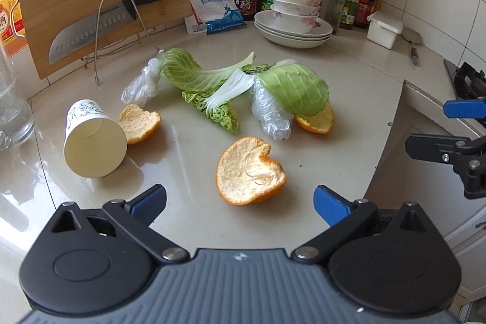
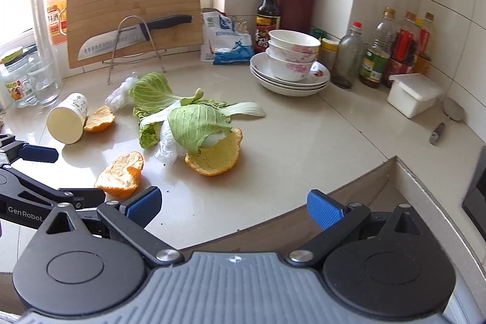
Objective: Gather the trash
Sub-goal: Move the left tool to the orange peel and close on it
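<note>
Nothing appears to have been collected yet. Scattered on the glossy beige tabletop (image 1: 188, 154) are seen a tipped white paper cup (image 1: 92, 141), three orange peel pieces, the nearest (image 1: 247, 172) just ahead of the left gripper (image 1: 240, 202), pale green cabbage leaves (image 1: 212, 81) and crumpled clear plastic wrap (image 1: 270, 114). The fingers of the left gripper are held wide apart, with nothing between them. The right gripper (image 2: 234, 207), over the tabletop edge, is likewise spread wide and empty. No bin is visible, so all trash is judged left to gather.
</note>
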A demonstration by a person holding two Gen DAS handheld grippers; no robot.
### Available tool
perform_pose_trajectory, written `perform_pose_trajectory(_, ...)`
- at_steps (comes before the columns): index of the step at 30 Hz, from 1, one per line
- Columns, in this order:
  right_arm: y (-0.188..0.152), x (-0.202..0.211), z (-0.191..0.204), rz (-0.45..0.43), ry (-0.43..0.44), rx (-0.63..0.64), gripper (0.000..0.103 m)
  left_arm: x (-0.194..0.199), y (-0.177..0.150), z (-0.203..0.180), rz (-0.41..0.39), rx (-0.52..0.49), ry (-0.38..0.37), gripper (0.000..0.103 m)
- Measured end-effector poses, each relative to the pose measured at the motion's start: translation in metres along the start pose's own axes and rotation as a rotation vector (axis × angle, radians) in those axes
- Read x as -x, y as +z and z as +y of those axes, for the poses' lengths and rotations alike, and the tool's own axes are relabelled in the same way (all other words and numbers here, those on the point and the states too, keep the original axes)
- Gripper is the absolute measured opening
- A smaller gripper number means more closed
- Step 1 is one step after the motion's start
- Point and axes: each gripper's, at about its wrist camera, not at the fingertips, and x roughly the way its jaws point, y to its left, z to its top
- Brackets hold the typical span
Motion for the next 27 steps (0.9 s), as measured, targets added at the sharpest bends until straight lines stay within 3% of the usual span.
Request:
perform_pose_trajectory(6,-0.001,-0.023,-0.010,0.011,0.058,0.053,0.103,-0.014,-0.005,-0.005,0.011,0.046,0.023,0.102)
perform_pose_trajectory(10,-0.003,-0.034,-0.014,0.025,0.083,0.040,0.103,-0.028,-0.005,-0.011,0.032,0.013,0.020,0.102)
perform_pose_trajectory(20,-0.004,-0.062,-0.011,0.047,0.077,0.027,0.103,-0.058,0.005,-0.004,0.059,0.009,-0.065,0.100)
perform_pose_trajectory(27,0.003,-0.080,-0.009,0.064,0.081,0.018,0.103,-0.064,0.010,-0.001,0.072,0.008,-0.085,0.090)
